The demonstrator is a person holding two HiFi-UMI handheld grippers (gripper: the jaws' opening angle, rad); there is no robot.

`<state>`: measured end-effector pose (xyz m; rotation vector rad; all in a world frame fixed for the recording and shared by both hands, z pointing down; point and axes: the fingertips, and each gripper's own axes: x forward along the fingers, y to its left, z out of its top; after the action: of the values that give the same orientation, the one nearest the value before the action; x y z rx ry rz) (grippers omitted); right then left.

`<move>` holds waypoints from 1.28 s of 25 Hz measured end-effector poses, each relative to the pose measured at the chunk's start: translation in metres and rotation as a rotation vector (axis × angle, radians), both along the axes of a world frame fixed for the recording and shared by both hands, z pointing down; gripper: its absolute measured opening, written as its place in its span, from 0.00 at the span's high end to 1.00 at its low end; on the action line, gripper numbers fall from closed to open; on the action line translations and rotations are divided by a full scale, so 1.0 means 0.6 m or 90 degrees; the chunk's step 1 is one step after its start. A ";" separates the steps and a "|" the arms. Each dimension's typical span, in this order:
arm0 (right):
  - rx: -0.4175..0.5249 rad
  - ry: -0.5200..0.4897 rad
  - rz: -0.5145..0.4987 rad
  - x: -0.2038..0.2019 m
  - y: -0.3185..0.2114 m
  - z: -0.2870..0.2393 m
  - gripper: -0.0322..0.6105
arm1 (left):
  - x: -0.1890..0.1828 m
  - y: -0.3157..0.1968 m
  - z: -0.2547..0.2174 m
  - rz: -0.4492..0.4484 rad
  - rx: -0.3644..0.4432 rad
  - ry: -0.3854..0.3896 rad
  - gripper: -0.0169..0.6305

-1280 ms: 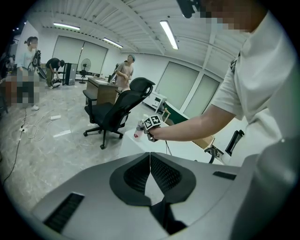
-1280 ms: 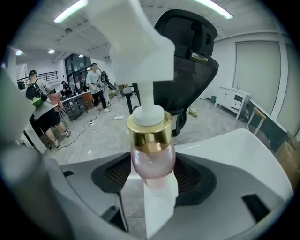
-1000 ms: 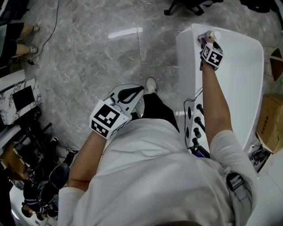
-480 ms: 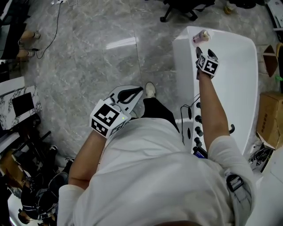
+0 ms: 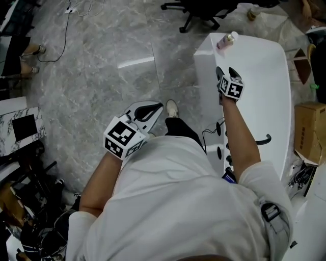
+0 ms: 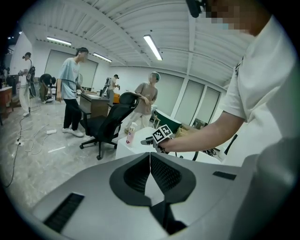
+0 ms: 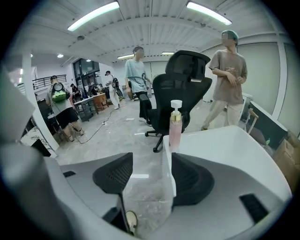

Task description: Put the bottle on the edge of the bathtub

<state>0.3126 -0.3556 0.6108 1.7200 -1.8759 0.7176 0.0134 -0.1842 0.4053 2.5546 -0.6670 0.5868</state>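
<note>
A pink pump bottle (image 5: 225, 41) stands upright on the far corner of the white bathtub rim (image 5: 206, 56). It also shows in the right gripper view as the bottle (image 7: 175, 126), beyond the jaws. My right gripper (image 5: 226, 72) hovers over the rim a short way nearer me than the bottle. In its own view the right gripper (image 7: 150, 173) has wide jaws that are closing with nothing between them. My left gripper (image 5: 147, 108) hangs by my waist over the floor; up close the left gripper (image 6: 150, 157) is shut and empty.
A black office chair (image 5: 198, 10) stands beyond the tub's far end. Cardboard boxes (image 5: 309, 132) sit to the tub's right. Black tap fittings (image 5: 262, 140) rise from the near rim. A cable (image 5: 56, 48) trails on the marble floor. Several people stand in the background.
My right gripper was at the bottle and has drawn back along the rim toward me. The bottle stays standing on the tub corner. The left gripper has not moved.
</note>
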 end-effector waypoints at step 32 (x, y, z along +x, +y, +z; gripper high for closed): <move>0.085 -0.065 -0.157 -0.287 0.445 -0.220 0.83 | -0.173 0.271 -0.002 -0.029 0.030 0.062 0.95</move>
<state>0.1406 -0.0884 0.4790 1.5170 -2.2022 0.6048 -0.0902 -0.0214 0.4042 2.5857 -0.7106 0.4330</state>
